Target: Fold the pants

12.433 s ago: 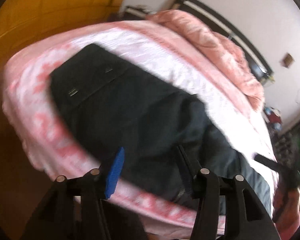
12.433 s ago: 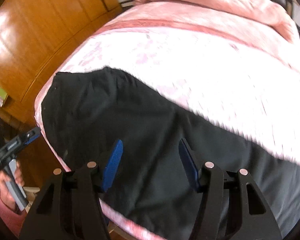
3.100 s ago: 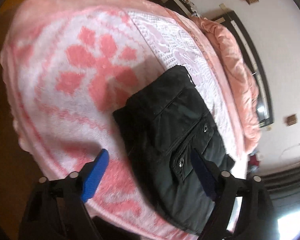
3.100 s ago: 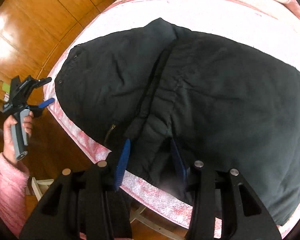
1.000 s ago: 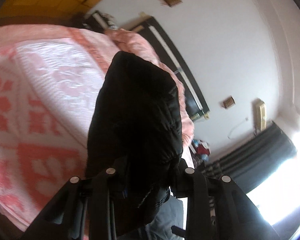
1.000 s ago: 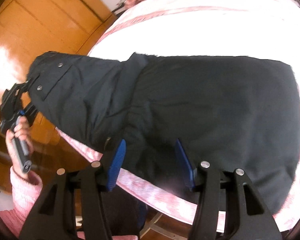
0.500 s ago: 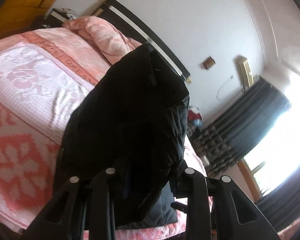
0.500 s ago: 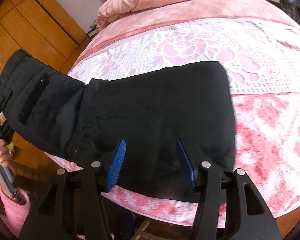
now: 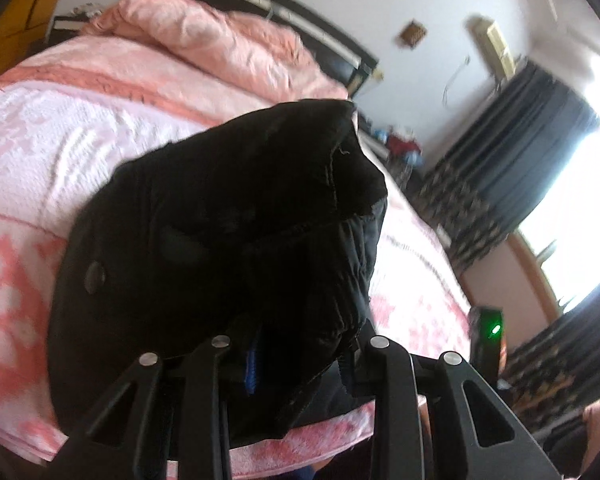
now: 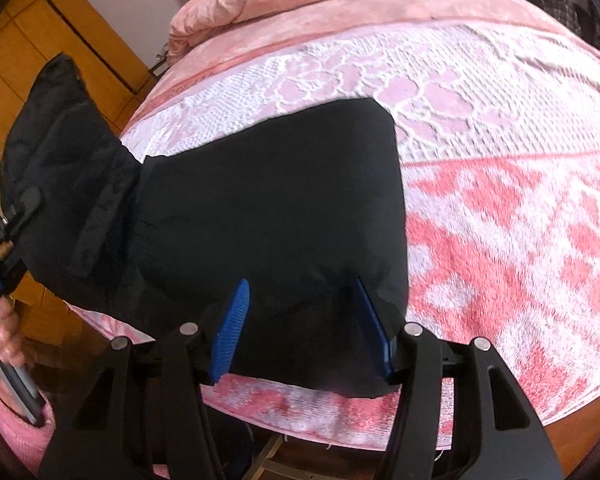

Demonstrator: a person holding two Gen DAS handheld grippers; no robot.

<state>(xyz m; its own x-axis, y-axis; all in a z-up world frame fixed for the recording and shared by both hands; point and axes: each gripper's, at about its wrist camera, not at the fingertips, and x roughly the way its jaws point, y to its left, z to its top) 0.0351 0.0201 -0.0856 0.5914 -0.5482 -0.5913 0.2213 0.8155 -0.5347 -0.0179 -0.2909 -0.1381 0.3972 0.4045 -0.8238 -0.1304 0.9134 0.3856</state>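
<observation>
The waistband end of the pants (image 10: 268, 208) has been lifted higher by the shut left gripper (image 9: 296, 360), one fold left, right gripper (image 10: 300, 320) open and empty.

Home bedroom. Bed (image 10: 500, 208) with pink floral blanket, bunched pink duvet (image 9: 220, 44) against dark headboard (image 9: 300, 28). Wooden wardrobe doors (image 10: 60, 40) on one side, dark curtains (image 9: 540, 136) at a bright window, cluttered floor by the wall.
</observation>
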